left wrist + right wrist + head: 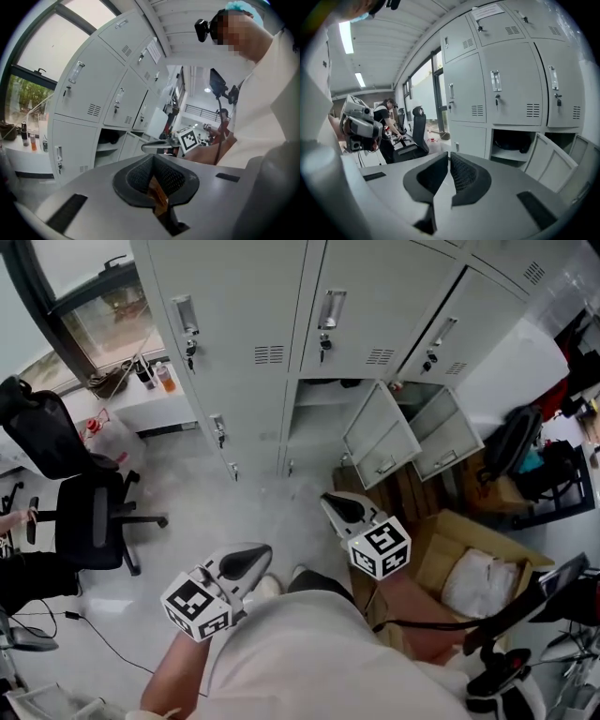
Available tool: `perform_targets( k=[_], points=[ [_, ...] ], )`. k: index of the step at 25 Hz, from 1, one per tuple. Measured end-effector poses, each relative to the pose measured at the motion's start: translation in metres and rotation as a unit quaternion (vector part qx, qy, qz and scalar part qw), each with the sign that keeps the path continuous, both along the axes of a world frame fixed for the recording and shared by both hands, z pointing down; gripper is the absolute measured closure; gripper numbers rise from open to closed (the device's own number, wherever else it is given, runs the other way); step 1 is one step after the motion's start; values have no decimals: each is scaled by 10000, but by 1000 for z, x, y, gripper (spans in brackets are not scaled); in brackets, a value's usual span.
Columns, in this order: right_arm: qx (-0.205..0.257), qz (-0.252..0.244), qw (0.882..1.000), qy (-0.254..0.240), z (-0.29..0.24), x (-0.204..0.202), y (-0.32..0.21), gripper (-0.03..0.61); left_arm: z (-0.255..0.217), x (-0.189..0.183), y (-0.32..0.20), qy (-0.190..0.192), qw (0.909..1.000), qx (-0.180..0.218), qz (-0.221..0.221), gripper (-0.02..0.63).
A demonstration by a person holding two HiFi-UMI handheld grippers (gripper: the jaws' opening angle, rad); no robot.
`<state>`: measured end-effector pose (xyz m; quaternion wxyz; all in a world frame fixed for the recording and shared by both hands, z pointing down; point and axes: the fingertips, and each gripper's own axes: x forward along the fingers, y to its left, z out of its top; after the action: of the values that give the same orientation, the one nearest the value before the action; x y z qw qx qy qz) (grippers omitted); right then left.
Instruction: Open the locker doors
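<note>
Head view cuts the lockers off at the top, and your torso hides the floor beneath you. 2 low doors hang open; at least 4 others are shut. Your left gripper and right gripper hover well apart from them, both with jaws pressed together. A brown strip at the left seam is hard to make out. 1 chair stands left and 1 box right.
</note>
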<state>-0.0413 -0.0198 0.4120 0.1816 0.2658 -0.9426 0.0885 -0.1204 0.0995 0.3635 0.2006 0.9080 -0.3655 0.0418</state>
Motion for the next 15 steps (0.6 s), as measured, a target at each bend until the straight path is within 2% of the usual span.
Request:
perform_targets(
  k=[4, 7, 12, 15],
  points=[
    [-67, -242, 9994, -241, -14, -14, -4, 552, -3, 1, -7, -28, 9999, -55, -156, 604],
    [-55, -428, 9986, -314, -23, -16, -13, 552, -15, 12, -16, -173, 9997, 52, -161, 604],
    [198, -720, 9964, -409, -39, -28, -32, 552, -25, 16, -39, -216, 9992, 188, -275, 604],
    [308, -772, 9956, -443, -51, -45, -40, 552, -27, 8, -46, -243, 9994, 195, -165, 604]
  ],
)
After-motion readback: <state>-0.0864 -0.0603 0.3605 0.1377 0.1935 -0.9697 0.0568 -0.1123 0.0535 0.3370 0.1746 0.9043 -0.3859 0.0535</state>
